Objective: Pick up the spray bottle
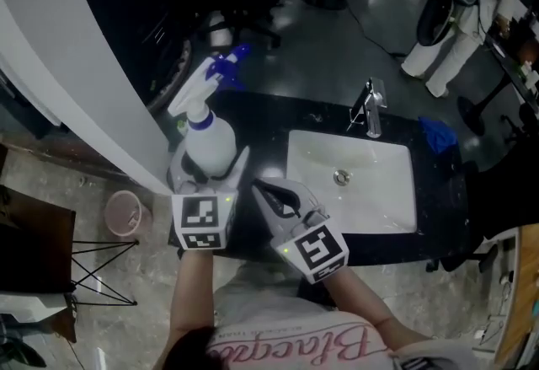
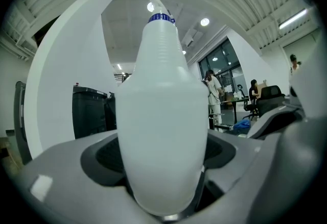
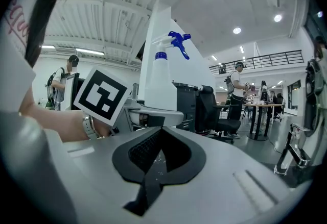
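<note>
My left tool (image 1: 210, 168) is clamped on the spray bottle (image 1: 209, 136). Its jaws stand wide, one on each side of the white body low down, and in the left gripper view the bottle fills the gap between them and stands upright. In the head view the bottle sits at about 10 o'clock from the centre, over the left end of the black desk (image 1: 261, 120). Its white head and blue trigger (image 1: 227, 67) point toward 1 o'clock. I cannot tell whether its base touches the desk.

My right tool (image 1: 263, 189) is closed with nothing between its pads. It lies just beside the left tool at its 3 o'clock, apart from the bottle and over the desk's front edge.

The white sink (image 1: 396, 191) is set in the desk at 3 o'clock from both tools, with the faucet (image 1: 370, 111) at its 12 o'clock rim. A blue cloth (image 1: 438, 134) lies at the sink's 2 o'clock. A pink bin (image 1: 124, 212) stands on the floor at 9 o'clock from the left tool.
</note>
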Motion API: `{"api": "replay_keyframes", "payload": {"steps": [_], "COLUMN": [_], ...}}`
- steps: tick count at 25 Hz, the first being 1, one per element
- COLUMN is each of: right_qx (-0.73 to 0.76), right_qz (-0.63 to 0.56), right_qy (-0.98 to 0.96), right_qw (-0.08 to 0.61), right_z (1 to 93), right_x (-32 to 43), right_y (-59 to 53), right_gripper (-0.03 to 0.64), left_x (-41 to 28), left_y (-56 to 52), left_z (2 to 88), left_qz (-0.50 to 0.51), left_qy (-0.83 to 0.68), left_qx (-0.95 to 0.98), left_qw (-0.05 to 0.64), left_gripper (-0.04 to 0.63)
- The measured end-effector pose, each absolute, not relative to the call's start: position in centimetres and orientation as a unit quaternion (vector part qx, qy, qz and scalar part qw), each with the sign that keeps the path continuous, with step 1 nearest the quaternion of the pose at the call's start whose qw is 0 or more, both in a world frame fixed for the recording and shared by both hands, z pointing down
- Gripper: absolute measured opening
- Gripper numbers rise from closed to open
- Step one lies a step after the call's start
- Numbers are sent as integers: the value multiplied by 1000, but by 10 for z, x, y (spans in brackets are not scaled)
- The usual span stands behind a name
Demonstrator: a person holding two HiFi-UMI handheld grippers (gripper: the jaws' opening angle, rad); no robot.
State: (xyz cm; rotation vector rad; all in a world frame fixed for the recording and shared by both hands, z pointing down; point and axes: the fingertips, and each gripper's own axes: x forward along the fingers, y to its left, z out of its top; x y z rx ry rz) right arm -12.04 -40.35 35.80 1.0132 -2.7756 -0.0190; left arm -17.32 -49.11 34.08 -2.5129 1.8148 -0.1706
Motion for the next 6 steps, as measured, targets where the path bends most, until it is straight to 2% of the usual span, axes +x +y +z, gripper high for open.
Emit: {"api": "replay_keyframes", "payload": {"steps": [6], "right_qx": [337], "right_qz": [-17], "right_qy": [-937], "right_qw": [91], "right_z": [355], "right_x": [-117], "right_y": [-382], "right_gripper": [0], "left_x": [-171], "left_y": [-459], "left_z": [332], "left_qz": [-47], "left_qy": [586], "left_qx": [-809], "left_qw": [27], "left_gripper": [408]}}
